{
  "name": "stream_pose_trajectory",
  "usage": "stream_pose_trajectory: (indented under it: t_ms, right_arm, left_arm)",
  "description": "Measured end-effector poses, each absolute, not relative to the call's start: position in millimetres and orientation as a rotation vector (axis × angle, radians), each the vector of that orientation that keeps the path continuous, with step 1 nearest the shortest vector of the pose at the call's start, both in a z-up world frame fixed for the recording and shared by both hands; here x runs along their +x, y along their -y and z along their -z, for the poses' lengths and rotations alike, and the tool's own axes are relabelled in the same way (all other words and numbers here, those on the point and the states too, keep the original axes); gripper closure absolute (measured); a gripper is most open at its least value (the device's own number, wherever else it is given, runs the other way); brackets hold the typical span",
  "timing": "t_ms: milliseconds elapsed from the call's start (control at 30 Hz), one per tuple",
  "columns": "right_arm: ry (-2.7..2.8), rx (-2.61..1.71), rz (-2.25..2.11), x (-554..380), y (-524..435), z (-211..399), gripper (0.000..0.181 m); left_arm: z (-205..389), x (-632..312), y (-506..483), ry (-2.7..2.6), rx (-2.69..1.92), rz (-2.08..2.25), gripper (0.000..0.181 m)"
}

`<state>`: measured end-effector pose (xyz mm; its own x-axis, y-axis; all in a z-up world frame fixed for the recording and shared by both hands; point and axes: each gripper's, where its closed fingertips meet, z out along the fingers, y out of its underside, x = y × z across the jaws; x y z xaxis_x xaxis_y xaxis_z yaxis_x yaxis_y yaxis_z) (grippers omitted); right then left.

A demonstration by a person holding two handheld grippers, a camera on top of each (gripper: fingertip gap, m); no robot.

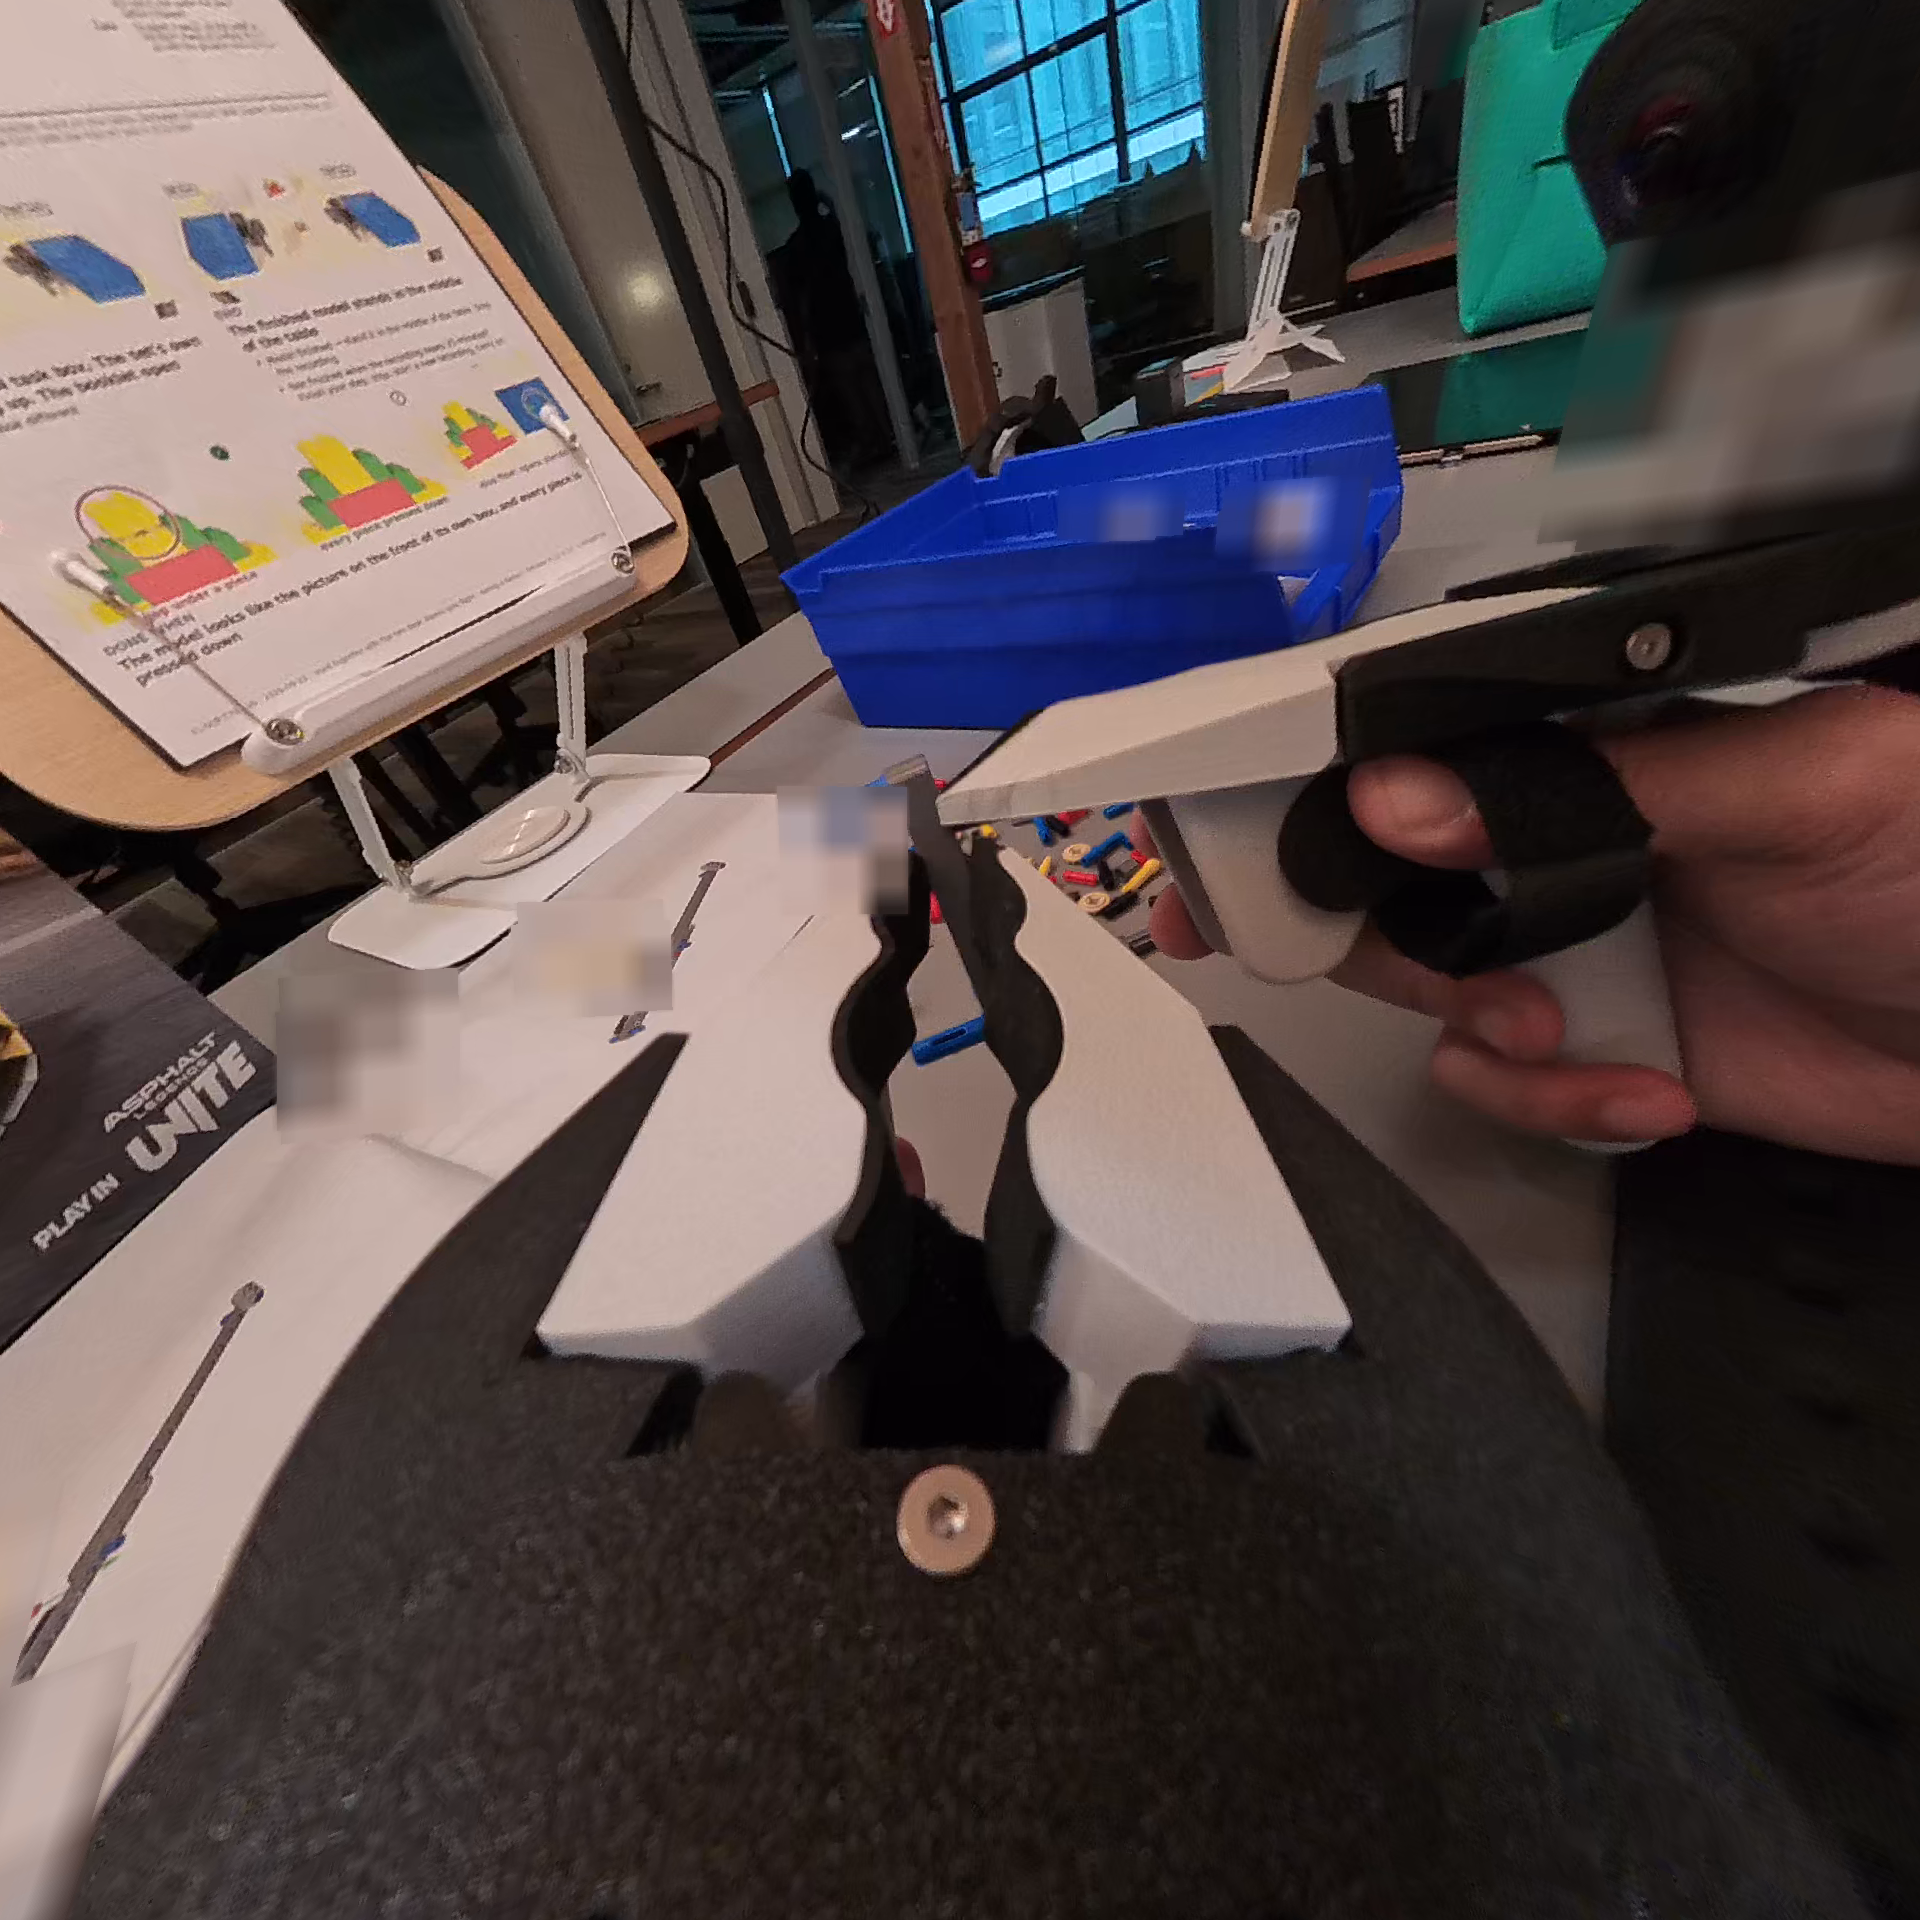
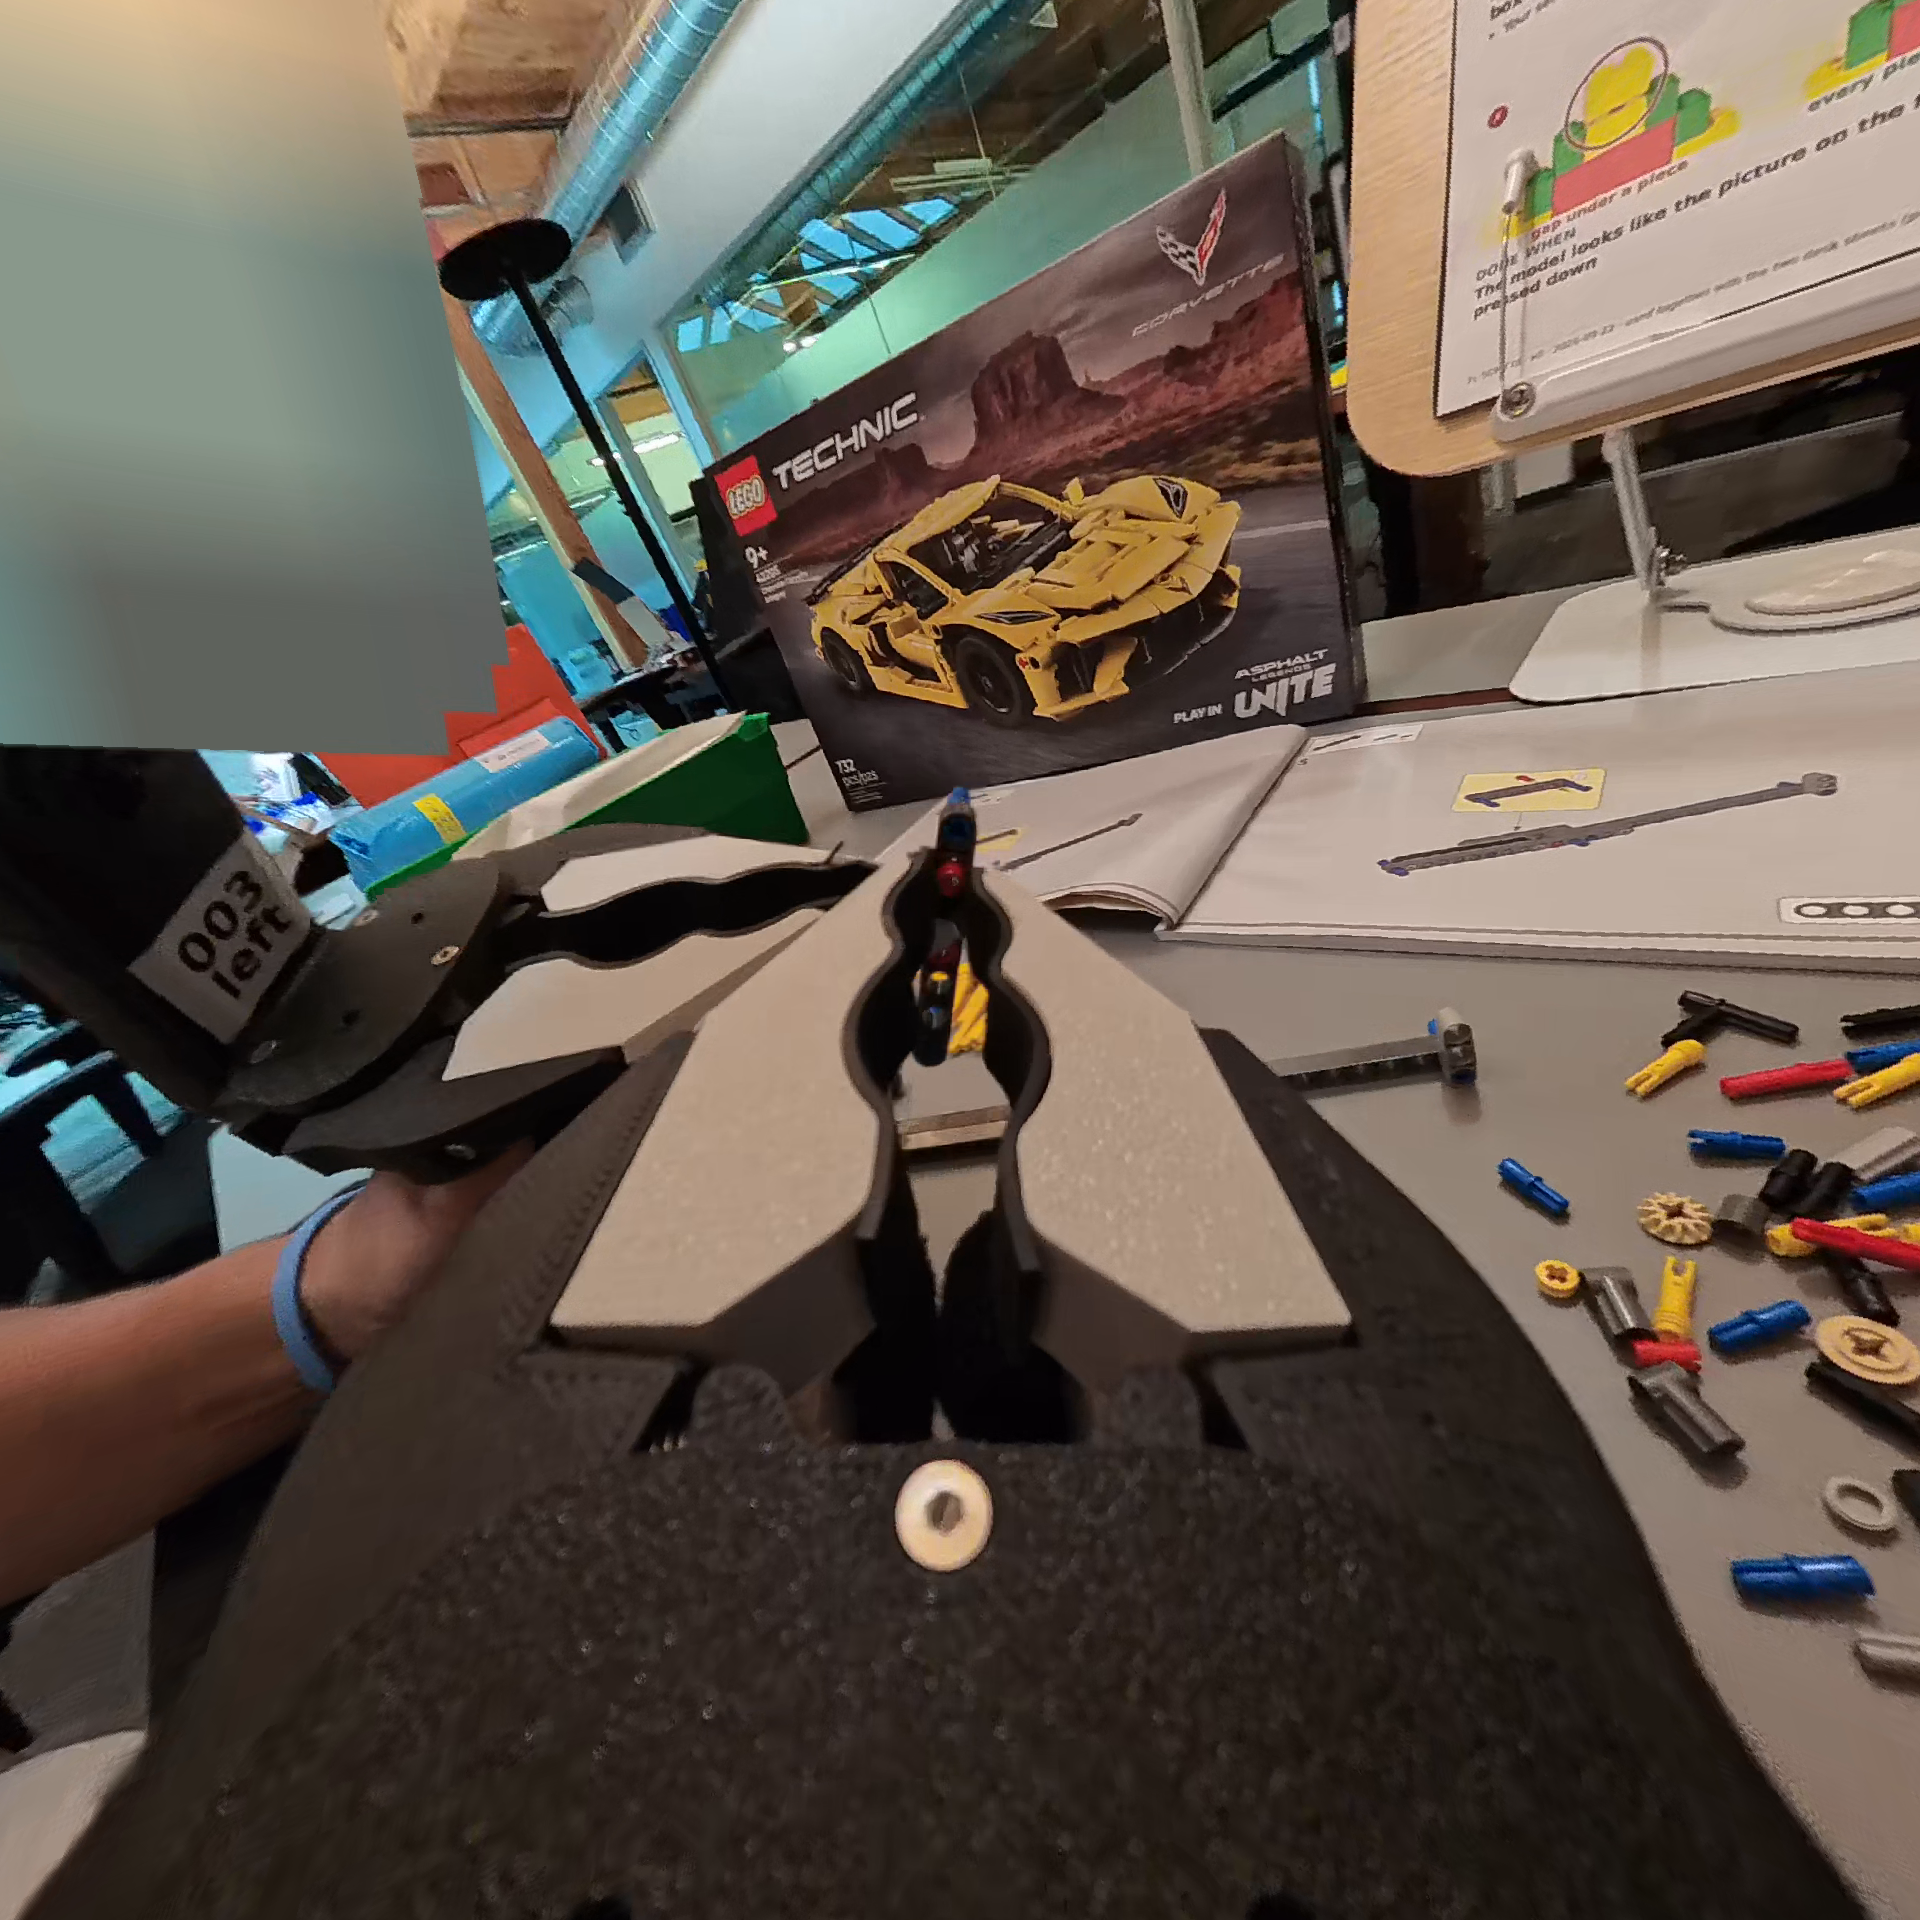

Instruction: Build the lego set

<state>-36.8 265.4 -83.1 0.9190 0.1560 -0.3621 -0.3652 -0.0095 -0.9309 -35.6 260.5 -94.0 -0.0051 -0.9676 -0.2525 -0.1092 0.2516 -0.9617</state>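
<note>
Both grippers same build: left gripper (image 1: 951,883) and right gripper (image 2: 951,883) have pale grey fingers with wavy black pads, speckled black base, one silver screw near centre. White label on left body. Blue wristband (image 2: 301,1294) on left wrist.

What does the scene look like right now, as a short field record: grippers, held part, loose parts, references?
left gripper: shut on dark beam
right gripper: shut on the same dark beam, which carries coloured pins
loose pieces: scattered on grey table, right of grippers
instruction booklet: open, flat
set box: upright behind booklet
blue bin: beyond grippers
</note>
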Motion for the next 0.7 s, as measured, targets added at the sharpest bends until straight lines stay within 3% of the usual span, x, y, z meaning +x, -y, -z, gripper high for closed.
stream_pose_trajectory:
  t_ms: [200, 267, 367, 500, 700]
  right_arm:
    - [-0.11, -1.545, -0.546, -41, -262, 83, 0.175]
    - [-0.08, -1.567, -0.547, -42, -262, 85, 0.159]
    - [-0.024, -1.529, -0.601, -49, -259, 78, 0.157]
    - [0.001, -1.43, -0.825, -58, -252, 62, 0.154]
    - [0.034, -1.338, -1.025, -69, -241, 48, 0.167]
  left_arm:
    - [93, -38, -258, -1.417, -1.15, 1.204, 0.175]
    - [93, -39, -258, -1.397, -1.192, 1.284, 0.175]
    - [90, -40, -256, -1.379, -1.229, 1.416, 0.175]
    - [72, -53, -234, -1.36, -1.212, 1.857, 0.175]
    - [57, -62, -225, -1.326, -1.163, 2.047, 0.175]
